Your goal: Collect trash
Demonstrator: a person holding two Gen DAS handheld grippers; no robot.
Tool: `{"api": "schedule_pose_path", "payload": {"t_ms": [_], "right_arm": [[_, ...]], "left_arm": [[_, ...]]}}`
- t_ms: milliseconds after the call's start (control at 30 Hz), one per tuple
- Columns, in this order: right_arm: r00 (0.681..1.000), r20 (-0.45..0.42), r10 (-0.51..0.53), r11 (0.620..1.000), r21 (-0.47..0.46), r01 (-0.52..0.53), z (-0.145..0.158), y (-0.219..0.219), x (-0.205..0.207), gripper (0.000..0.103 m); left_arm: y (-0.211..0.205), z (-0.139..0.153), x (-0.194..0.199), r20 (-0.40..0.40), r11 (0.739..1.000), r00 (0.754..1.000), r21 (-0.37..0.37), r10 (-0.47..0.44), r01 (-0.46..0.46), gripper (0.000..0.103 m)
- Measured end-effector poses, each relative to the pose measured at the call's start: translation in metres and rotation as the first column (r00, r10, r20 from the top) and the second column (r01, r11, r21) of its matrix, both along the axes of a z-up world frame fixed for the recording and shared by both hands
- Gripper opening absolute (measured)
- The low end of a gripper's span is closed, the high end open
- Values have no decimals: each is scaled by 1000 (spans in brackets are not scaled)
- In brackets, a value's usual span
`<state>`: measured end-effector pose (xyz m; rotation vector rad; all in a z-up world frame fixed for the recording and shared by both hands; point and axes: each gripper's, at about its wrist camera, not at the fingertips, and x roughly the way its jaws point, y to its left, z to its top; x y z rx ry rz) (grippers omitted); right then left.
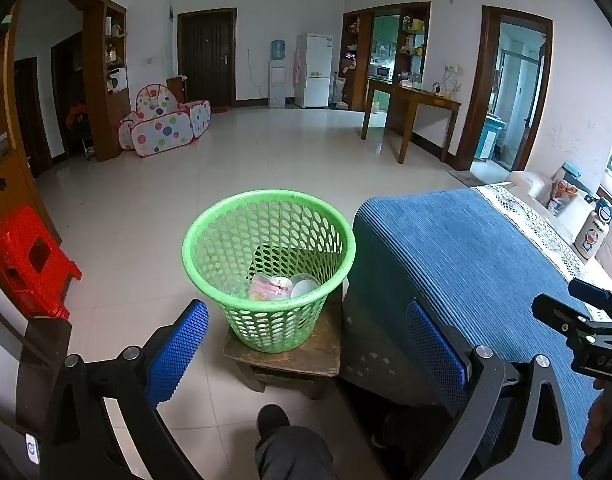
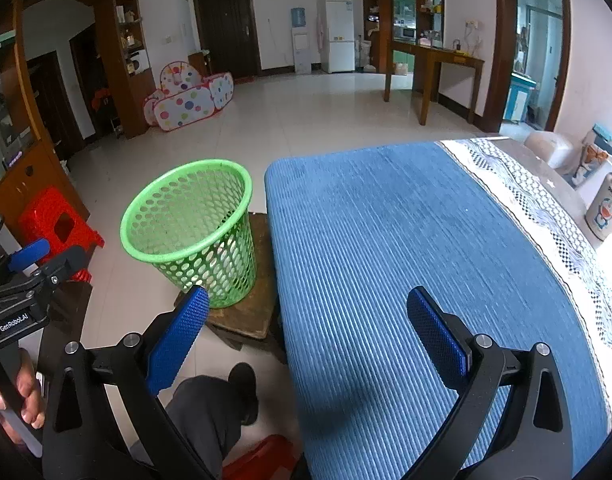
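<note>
Left gripper (image 1: 306, 344): mine, spread wide, empty, aimed at the basket (image 1: 268, 268).
Right gripper (image 2: 307, 328): wide apart, empty, over the blue surface (image 2: 405, 248).
Trash (image 1: 284, 286): wrappers and a lid lie in the basket bottom.
Basket placement: raised on a wooden stool (image 1: 290, 354) just beside the surface, presumably for easy drops.
Surface: no trash visible on the blue cloth; collection looks nearly finished.
</note>
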<state>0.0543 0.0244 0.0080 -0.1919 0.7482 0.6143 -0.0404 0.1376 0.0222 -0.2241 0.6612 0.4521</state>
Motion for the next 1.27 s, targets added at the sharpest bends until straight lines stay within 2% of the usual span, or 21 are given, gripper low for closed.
{"api": "schedule_pose_path", "payload": {"t_ms": [767,933,1267], "right_arm": [[1000,5,0,1000,8,0,0,0,-4,98],[1000,3,-1,1000,7,1,0,-1,-4,98],[1000,-5,-6,1000,7,6,-2,-4,-3,98]], "left_arm": [[-3,3,-1,3,1000,1000,5,-2,2,96],[-8,5,-1,12,999,1000,38,-10,10,96],[-7,2,3,-7,1000,1000,10,-21,22,96]]}}
